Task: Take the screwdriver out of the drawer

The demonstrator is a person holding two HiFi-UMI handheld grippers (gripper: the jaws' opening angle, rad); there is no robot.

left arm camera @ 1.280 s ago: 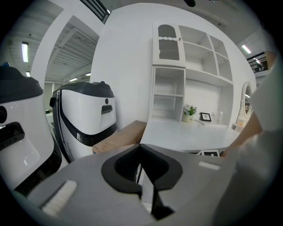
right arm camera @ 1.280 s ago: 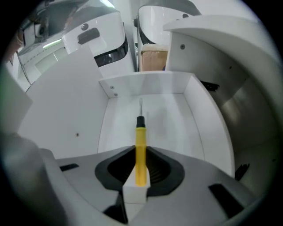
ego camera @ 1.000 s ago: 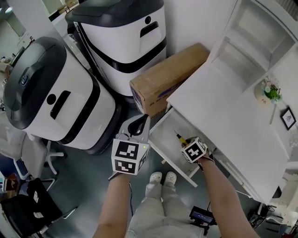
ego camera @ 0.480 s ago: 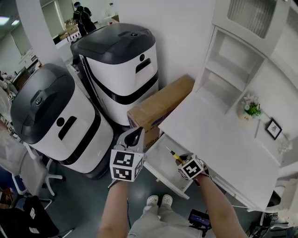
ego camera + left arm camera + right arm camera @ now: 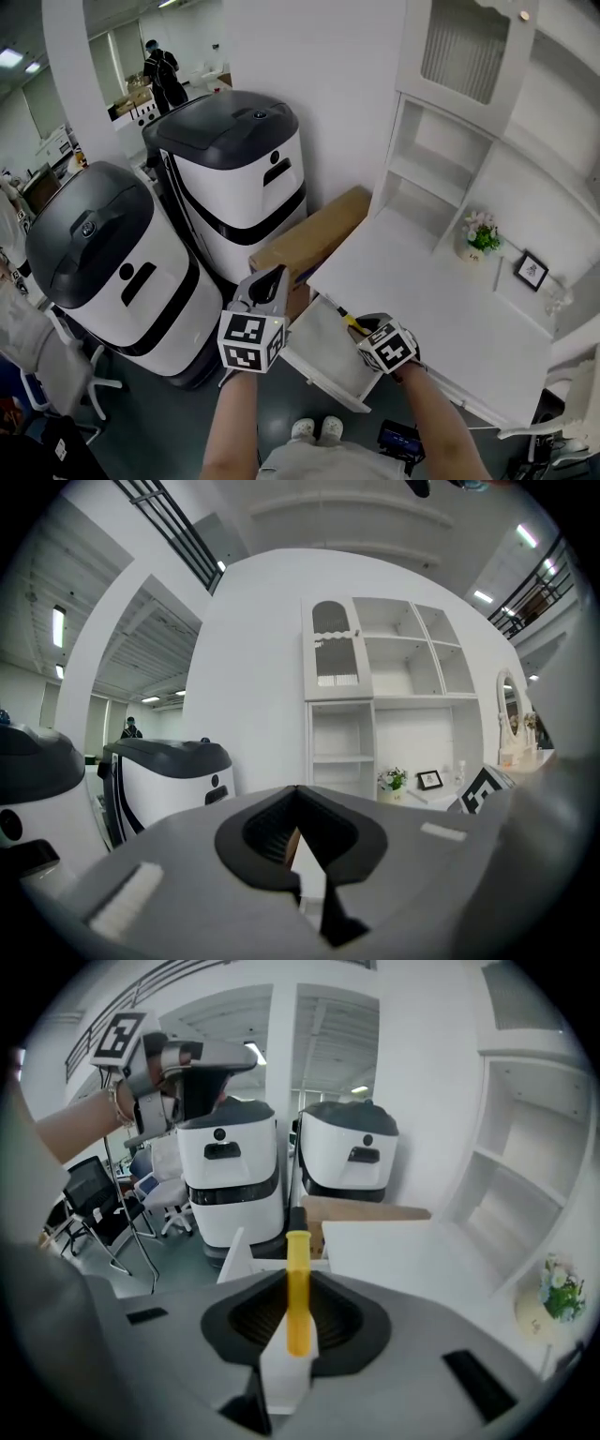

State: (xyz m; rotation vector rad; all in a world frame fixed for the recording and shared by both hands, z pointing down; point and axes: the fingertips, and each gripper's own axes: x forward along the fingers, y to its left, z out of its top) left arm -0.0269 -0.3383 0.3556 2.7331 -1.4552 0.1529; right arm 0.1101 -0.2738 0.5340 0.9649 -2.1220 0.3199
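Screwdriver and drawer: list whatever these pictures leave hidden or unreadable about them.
- screwdriver tip: too small in the head view. In the right gripper view its far end blends into the dark background.
- drawer interior: in the head view the right gripper and forearm cover its right part. The right gripper view shows little of it.

Bright even indoor light; fisheye vignette, edges warped; foreground soft.

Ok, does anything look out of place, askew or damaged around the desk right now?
Only the drawer stands out: it is open, jutting from under the desk toward the person's feet. The screwdriver is clamped in the right gripper, above the drawer. Nothing looks spilled or damaged.
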